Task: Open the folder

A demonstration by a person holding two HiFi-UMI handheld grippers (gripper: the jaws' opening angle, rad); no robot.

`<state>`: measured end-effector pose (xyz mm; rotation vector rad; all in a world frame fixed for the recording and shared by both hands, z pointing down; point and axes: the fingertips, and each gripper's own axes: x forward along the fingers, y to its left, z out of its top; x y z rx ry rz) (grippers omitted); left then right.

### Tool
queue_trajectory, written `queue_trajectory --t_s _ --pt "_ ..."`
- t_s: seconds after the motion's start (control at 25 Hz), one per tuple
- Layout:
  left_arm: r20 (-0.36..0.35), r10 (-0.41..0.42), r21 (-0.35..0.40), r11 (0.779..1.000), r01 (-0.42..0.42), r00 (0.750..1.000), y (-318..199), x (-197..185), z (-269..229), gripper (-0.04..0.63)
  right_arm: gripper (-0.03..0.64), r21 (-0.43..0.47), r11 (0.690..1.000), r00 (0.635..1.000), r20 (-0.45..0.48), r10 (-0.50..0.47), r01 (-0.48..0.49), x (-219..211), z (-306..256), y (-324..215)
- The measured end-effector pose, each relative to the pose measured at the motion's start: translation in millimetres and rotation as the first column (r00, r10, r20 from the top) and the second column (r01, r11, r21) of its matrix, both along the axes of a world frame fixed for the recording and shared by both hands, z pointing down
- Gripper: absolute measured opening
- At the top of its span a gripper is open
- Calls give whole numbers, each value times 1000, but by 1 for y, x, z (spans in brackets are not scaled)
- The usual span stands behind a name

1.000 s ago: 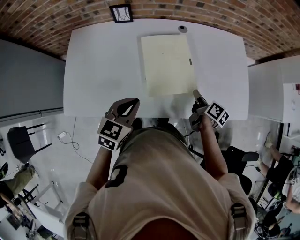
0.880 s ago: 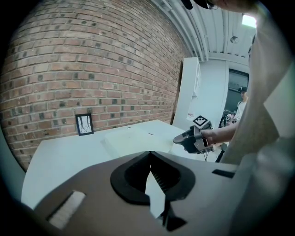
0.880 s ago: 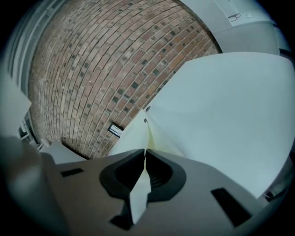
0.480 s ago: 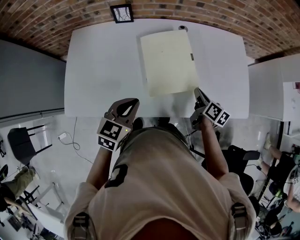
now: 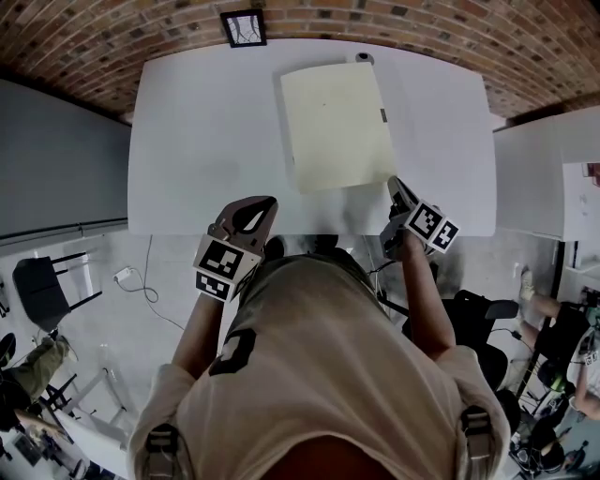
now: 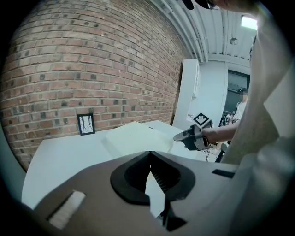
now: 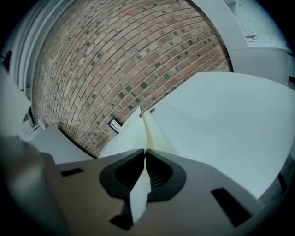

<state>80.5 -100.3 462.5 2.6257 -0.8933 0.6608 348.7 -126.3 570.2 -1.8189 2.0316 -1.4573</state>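
- The folder (image 5: 337, 127) lies flat on the far middle of the counter (image 5: 206, 141), its long side running away from the person.
- The right tongs (image 5: 395, 186) sit at its near right corner with the jaws pressed together. In the right gripper view the pale cover's corner runs straight into the tips, so it looks pinched there.
- That corner seems chosen because the free edge is on this side, where the top leaf can be peeled off the one beneath.
- The left tongs (image 5: 270, 201) are closed on nothing, over the counter's near edge and well apart from the folder. They are likely waiting to steady the lower leaf.
- The folder is a pale cream, matte rectangle, thin and sheet-like. From the pinched corner two leaves appear to part in a shallow wedge.
- The counter is smooth and white, and a brick wall with a small dark frame (image 5: 243, 26) stands behind it.
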Motion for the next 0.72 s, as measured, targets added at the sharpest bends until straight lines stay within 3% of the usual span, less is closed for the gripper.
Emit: queue_trajectory --t_s 0.24,0.72 --pt "-1 -13 3 1000 13 1000 0 -4 -1 3 11 -28 1000 1000 0 7 -7 1 6 2" --pt "-7 -76 21 997 76 997 -7 -23 -8 3 11 11 1000 999 24 -22 22 -9 -8 0"
